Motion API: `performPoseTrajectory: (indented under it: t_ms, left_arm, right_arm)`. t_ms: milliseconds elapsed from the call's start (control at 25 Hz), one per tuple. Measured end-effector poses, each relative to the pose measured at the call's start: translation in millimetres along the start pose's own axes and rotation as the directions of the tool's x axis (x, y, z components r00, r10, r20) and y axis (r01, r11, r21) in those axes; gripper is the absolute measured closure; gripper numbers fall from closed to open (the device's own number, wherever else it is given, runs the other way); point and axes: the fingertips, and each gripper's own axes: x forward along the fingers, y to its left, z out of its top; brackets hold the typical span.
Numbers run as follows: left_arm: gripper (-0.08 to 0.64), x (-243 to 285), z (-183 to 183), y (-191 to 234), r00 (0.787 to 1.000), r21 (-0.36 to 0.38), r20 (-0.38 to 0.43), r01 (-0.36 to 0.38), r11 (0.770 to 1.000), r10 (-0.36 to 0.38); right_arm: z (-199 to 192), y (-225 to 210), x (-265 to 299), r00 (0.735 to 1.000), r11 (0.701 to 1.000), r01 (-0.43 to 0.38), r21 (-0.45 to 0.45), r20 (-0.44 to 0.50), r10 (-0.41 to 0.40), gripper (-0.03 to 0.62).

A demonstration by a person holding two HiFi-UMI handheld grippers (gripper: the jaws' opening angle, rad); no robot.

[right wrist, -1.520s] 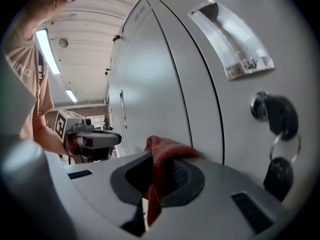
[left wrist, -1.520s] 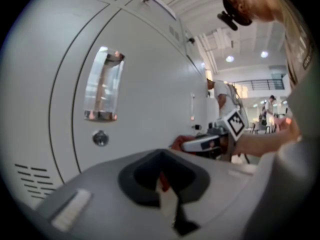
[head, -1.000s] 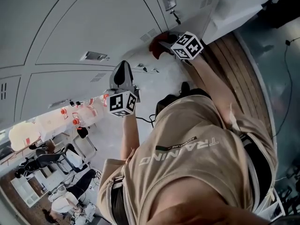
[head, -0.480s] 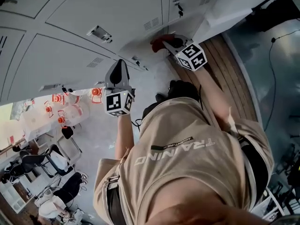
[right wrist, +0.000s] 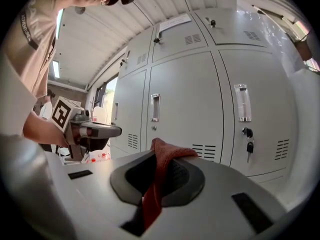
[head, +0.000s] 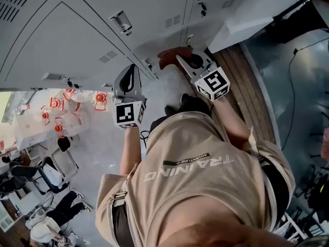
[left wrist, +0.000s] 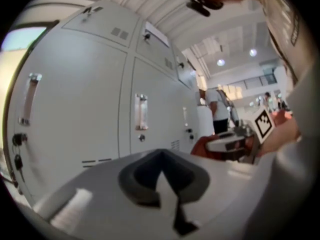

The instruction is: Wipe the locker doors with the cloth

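Right gripper view is showing me the right gripper [right wrist: 159,151] clamping its jaws on the red cloth [right wrist: 152,194], with a fold bunching up over the tips and a strip trailing back between them. Left gripper view is showing the left gripper [left wrist: 162,156] with its jaws together and nothing between them; it is pointing along the locker row, away from any door.

In the head view, the cloth [head: 169,56] is sitting at about 12 o'clock, low against the grey locker doors [head: 77,40], with the right gripper [head: 181,62] just behind it. I cannot tell whether the cloth is touching metal; from the right gripper's camera the locker doors [right wrist: 190,94] are looking a little apart from it.

I am judging this as the wiping step, with the cloth being brought to a panel. The next move is calling for flat pressure on a door and an even sweep, steering round the handle [right wrist: 155,107] and the key [right wrist: 248,145] hanging at 3 o'clock.

Every locker I am seeing is shut, so the contents are hidden. At 9 o'clock in the head view, red-capped bottles [head: 61,112] are standing; their contents are too small to read.
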Motion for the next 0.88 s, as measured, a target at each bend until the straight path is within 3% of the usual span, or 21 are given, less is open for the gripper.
performPoseTrajectory:
  t_ms: [80,280,520,880]
  left_arm:
    - [0.555,-3.8,-0.5,-2.3,1.0,-0.042,0.007,0.007,0.999,-0.007]
    - [0.555,-11.8,1.5,4.1,1.0,-0.037,0.0,-0.02,0.999,0.02]
    - [0.555,-15.2,-1.1,27.0,0.998,-0.08,-0.001,-0.059,0.995,0.059]
    - [0.555,11.0,-3.9,33.6,1.0,-0.109,0.013,-0.006,0.994,0.008]
  right_arm:
    - [8.6,6.5,-0.1,1.0,1.0,0.002,0.01,0.028,-0.002,0.565]
    - [11.3,21.4,10.2,0.999,1.0,-0.024,0.009,0.041,0.023,0.565]
    - [19.0,23.3,24.7,0.998,0.999,-0.043,0.007,0.048,0.043,0.565]
    - [24.2,5.6,38.0,0.999,1.0,-0.003,-0.003,0.047,0.003,0.565]
